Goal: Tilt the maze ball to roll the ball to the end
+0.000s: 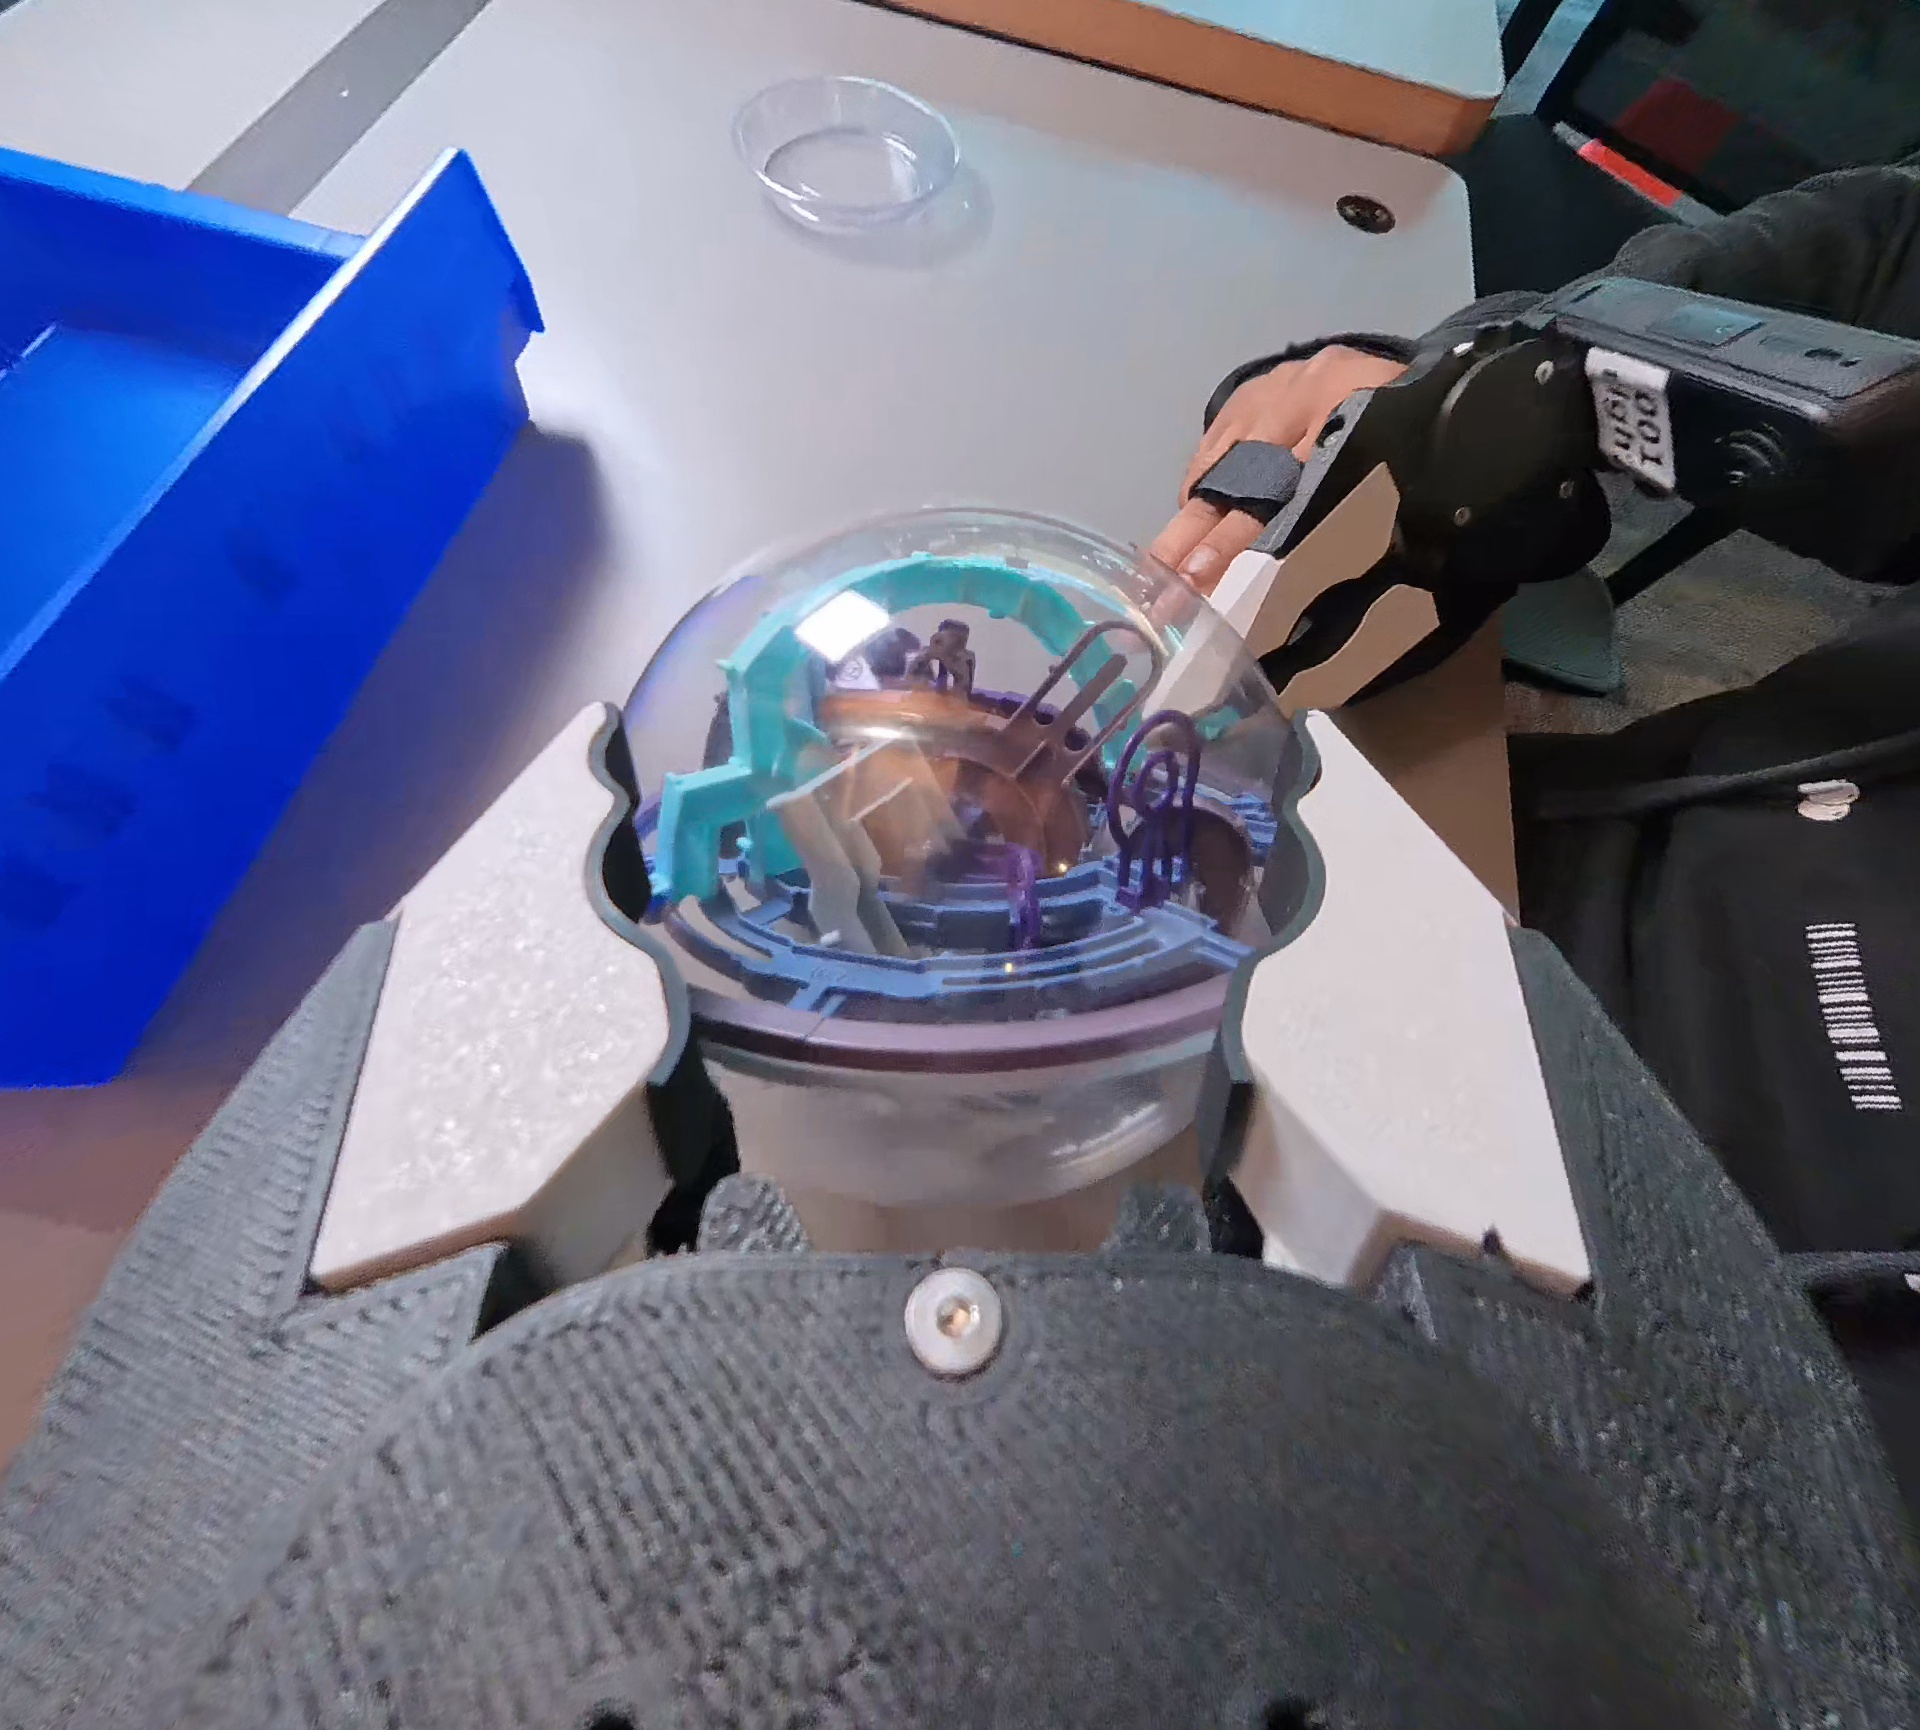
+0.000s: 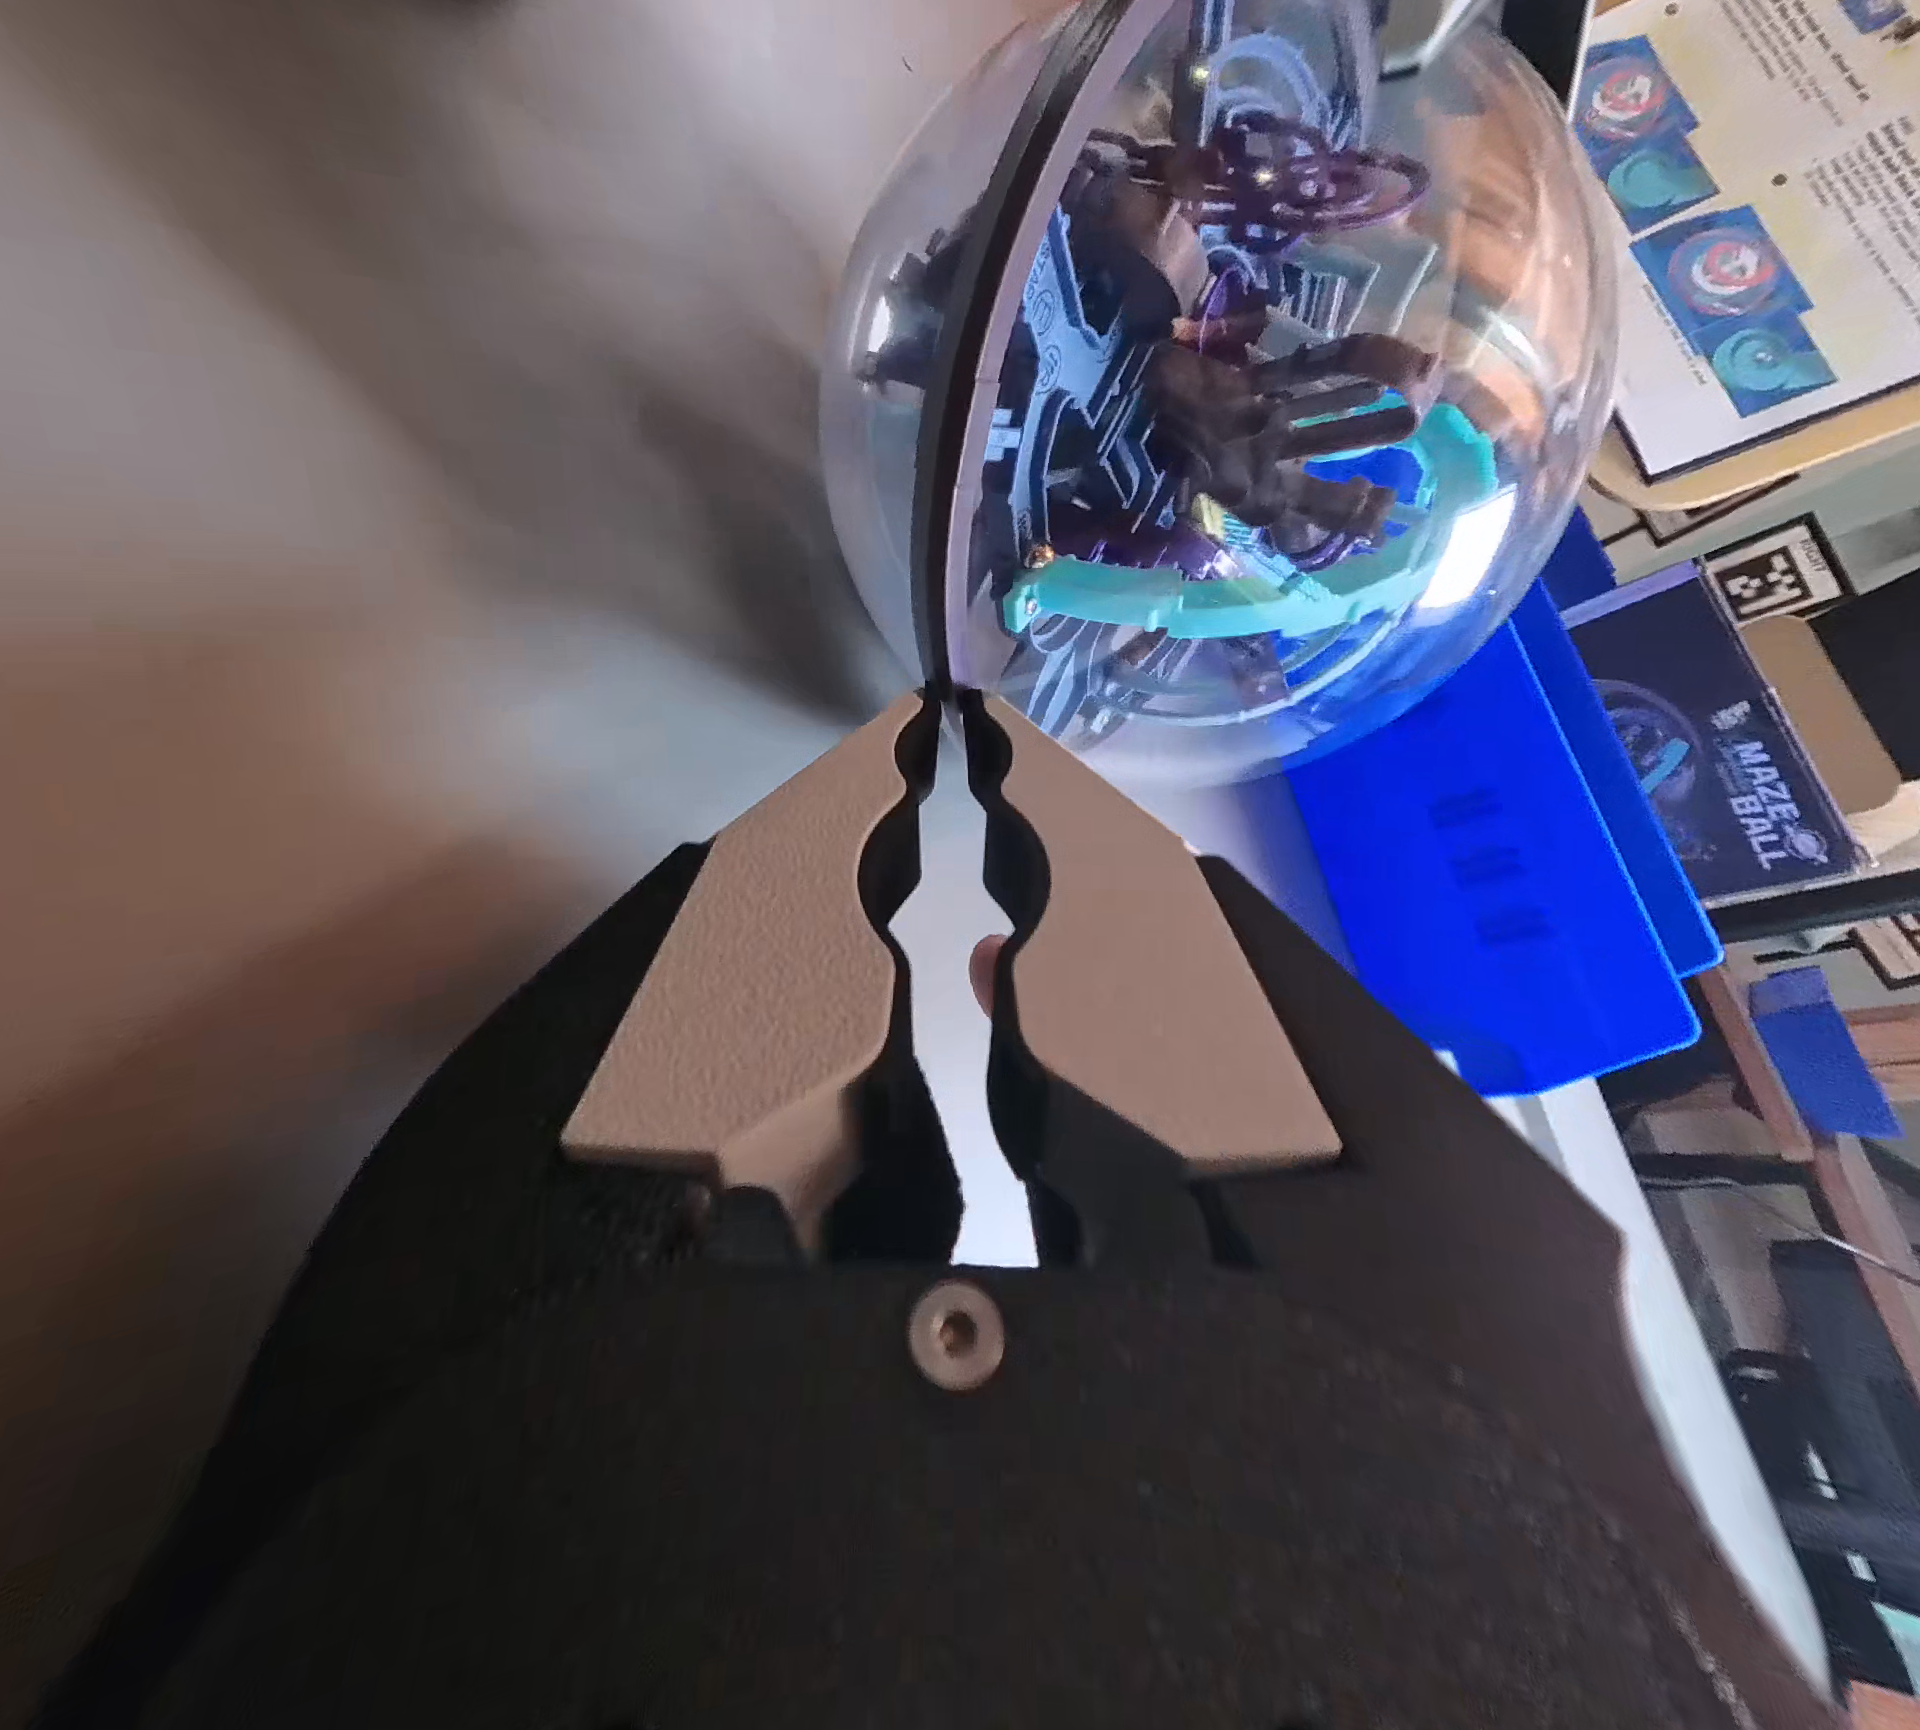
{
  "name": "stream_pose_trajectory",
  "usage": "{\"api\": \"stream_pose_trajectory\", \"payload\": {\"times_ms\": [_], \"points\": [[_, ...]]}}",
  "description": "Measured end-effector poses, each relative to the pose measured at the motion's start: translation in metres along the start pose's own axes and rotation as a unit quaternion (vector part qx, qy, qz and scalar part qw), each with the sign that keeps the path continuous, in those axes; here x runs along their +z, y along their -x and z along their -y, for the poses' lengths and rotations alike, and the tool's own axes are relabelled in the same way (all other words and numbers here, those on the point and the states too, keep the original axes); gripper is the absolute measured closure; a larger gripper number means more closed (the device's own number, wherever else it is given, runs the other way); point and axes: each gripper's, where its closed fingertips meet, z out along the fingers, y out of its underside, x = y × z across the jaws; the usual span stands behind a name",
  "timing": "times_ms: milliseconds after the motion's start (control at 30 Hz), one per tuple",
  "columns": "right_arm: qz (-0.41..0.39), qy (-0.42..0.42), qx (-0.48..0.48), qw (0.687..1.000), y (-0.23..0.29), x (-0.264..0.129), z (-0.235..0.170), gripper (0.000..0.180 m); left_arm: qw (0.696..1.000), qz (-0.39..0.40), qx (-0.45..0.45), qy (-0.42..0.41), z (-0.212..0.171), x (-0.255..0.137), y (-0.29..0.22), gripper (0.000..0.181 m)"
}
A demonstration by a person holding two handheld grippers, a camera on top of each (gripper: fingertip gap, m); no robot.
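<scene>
The maze ball (image 1: 951, 839) sits between the spread fingers of the left gripper (image 1: 951, 859), which clasp it at its dark middle seam, clear dome facing forward. Its shell looks hard, smooth and light, so it will likely slip if squeezed on the curve; the seam ridge is the surer hold (fine plastic tracks inside look breakable). The right gripper (image 2: 948, 704) has its jaws nearly closed, pinching that same seam rim at the tips from the far side. The little ball inside is too small to place. To the left gripper's left stands a blue bin (image 1: 239, 558); ahead on the table (image 1: 665, 288) is a clear dish (image 1: 847, 148).
</scene>
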Motion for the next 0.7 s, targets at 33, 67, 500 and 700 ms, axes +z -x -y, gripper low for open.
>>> {"api": "stream_pose_trajectory", "payload": {"times_ms": [33, 67, 500, 700], "points": [[0.002, -0.001, 0.007, 1.0, 0.0, -0.001, 0.0, 0.177, 1.0, 0.001, -0.004, -0.011, 0.002, -0.003, 0.0, 0.06], [0.004, -0.002, 0.012, 1.0, 0.0, -0.001, 0.0, 0.177, 1.0, 0.004, -0.013, -0.02, 0.002, -0.006, 0.002, 0.06], [0.032, -0.032, 0.022, 0.999, 0.008, -0.005, 0.016, 0.18, 0.996, 0.032, 0.082, -0.011, -0.026, 0.006, -0.001, 0.036], [0.08, -0.072, 0.135, 0.985, -0.061, -0.061, 0.029, 0.131, 0.997, 0.015, 0.081, -0.007, -0.022, 0.012, 0.0, 0.036]]}}
